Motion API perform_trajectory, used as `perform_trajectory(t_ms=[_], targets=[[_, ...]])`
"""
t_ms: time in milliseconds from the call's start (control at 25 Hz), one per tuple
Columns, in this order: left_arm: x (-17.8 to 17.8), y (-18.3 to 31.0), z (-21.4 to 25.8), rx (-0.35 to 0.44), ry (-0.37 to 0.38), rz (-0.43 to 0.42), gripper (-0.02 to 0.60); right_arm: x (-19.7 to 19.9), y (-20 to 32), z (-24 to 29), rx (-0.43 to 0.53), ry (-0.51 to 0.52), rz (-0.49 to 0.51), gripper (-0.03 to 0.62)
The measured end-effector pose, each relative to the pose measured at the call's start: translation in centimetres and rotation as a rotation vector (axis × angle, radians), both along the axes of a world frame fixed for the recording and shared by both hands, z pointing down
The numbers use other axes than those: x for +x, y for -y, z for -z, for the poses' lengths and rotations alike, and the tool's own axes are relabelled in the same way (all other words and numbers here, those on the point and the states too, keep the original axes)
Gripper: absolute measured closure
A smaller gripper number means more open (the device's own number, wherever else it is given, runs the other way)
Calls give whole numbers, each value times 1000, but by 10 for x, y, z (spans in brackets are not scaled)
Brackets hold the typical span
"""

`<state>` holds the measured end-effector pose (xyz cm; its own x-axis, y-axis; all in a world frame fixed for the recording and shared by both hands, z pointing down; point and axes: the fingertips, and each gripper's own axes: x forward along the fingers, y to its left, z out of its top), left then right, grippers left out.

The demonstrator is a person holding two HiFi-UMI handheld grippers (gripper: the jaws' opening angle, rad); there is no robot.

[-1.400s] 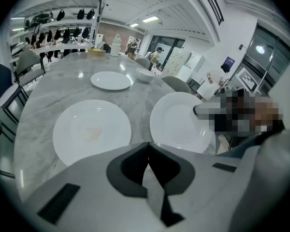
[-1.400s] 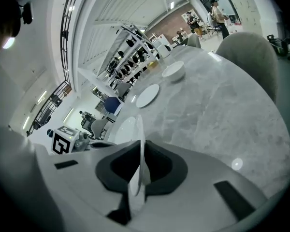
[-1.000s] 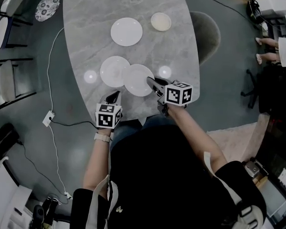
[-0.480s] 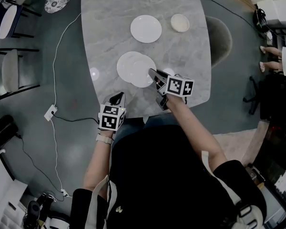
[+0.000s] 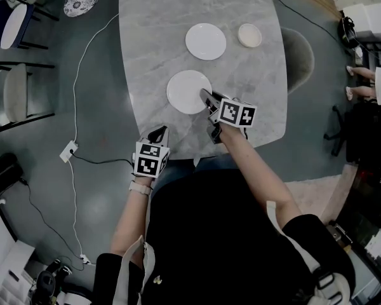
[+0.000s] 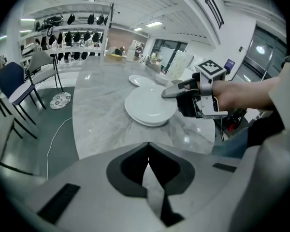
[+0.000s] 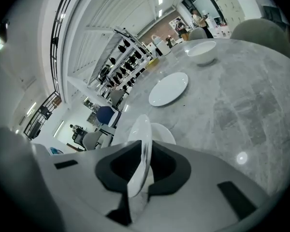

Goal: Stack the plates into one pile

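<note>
Change: a second ago the two near plates lay side by side; now the held plate (image 5: 189, 89) covers the lower plate (image 6: 146, 122), and the head view shows them as one disc.
Right gripper (image 5: 206, 95): clamped narrow on the held plate's near rim and not let go. Whether that plate lies fully flat I cannot tell.
Left gripper (image 5: 160, 132): jaws pressed together with nothing between them, hanging just off the near edge of the table (image 5: 152, 18).
Remaining: far plate (image 5: 205, 41) and small bowl (image 5: 249, 35) sit further up, well apart from the new pile.
Meaning: the first pairing looks nearly done. Release seems due, then the far plate needs fetching.
</note>
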<state>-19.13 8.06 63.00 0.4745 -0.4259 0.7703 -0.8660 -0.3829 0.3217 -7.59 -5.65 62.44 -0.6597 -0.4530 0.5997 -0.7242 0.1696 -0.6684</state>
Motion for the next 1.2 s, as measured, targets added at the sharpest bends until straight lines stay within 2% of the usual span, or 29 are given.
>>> perform_trajectory(t_ms=[160, 320, 480, 560, 880, 1080, 1200], targets=[[-8, 0, -3, 0, -9, -2, 574, -4, 2, -6, 12, -77, 32, 549], [-11, -2, -5, -1, -19, -14, 574, -5, 0, -16, 28, -208, 106, 495], [-11, 1, -8, 0, -27, -29, 574, -4, 0, -23, 56, -339, 189, 391], [-11, 2, -9, 2, -31, -34, 574, -5, 0, -23, 76, -385, 228, 360], [-15, 7, -11, 5, -47, -34, 574, -10, -5, -26, 127, -531, 409, 329], [-19, 6, -14, 3, -49, -29, 574, -12, -1, -26, 140, -577, 459, 314], [-20, 7, -14, 6, -48, -25, 574, -13, -2, -28, 119, -563, 470, 291]])
